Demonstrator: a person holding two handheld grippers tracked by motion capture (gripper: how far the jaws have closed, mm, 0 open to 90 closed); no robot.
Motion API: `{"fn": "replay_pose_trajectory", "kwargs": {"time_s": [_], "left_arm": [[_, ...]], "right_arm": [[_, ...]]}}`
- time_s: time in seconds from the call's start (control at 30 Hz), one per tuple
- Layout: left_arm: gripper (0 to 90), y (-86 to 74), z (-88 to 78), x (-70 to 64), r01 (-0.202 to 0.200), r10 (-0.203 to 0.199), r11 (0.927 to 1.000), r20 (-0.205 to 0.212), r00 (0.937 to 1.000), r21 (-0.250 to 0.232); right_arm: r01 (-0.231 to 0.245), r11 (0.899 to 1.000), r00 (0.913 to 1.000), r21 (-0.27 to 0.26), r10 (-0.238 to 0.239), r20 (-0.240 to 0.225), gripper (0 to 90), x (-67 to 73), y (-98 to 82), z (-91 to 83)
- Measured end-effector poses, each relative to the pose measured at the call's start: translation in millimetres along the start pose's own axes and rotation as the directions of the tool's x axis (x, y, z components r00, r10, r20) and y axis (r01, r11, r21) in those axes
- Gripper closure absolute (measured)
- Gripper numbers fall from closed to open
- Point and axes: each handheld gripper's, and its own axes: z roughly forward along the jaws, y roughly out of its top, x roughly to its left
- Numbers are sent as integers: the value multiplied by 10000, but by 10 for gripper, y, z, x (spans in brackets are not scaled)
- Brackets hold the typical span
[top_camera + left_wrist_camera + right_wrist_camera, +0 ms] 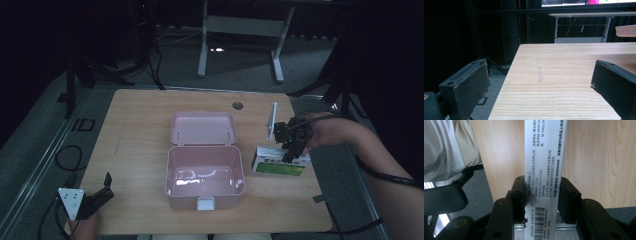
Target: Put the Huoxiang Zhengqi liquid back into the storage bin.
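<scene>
A white and green medicine box (277, 165) is at the right of the wooden table (140, 120), with my right gripper (292, 150) shut on its top from above. In the right gripper view the box's white face (544, 150) with printed text and a barcode runs up between the two black jaws of the right gripper (542, 185), which press on both its sides. An open pink box (170, 170) stands in the middle of the table, its lid (202, 128) folded back and its inside bare. My left gripper (102, 192) rests at the near left corner, open, holding nothing (541, 75).
A grey upright bracket (271, 120) stands just behind the right gripper. A round cable hole (237, 105) lies at the table's back. The table's left edge (506, 75) runs close to the left gripper. A metal desk frame (240, 25) stands on the floor beyond.
</scene>
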Motion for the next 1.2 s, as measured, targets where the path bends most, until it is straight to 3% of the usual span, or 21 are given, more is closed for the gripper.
{"fn": "replay_pose_trajectory", "kwargs": {"time_s": [0.57, 0.83, 1.2], "left_arm": [[20, -1, 0, 1, -13, 13, 10000, 48, 10000, -6], [20, -2, 1, 3, 36, -36, 10000, 86, 10000, -26], [20, -2, -1, 10, 109, -109, 9999, 116, 9999, -16]], "right_arm": [[46, 9997, 10000, -253, -46, 3, 622, 92, 293, -296], [442, 9984, 9990, -364, -440, 56, 622, 168, 578, -399], [845, 9963, 9964, -178, -844, 81, 622, 244, 979, -415]]}}
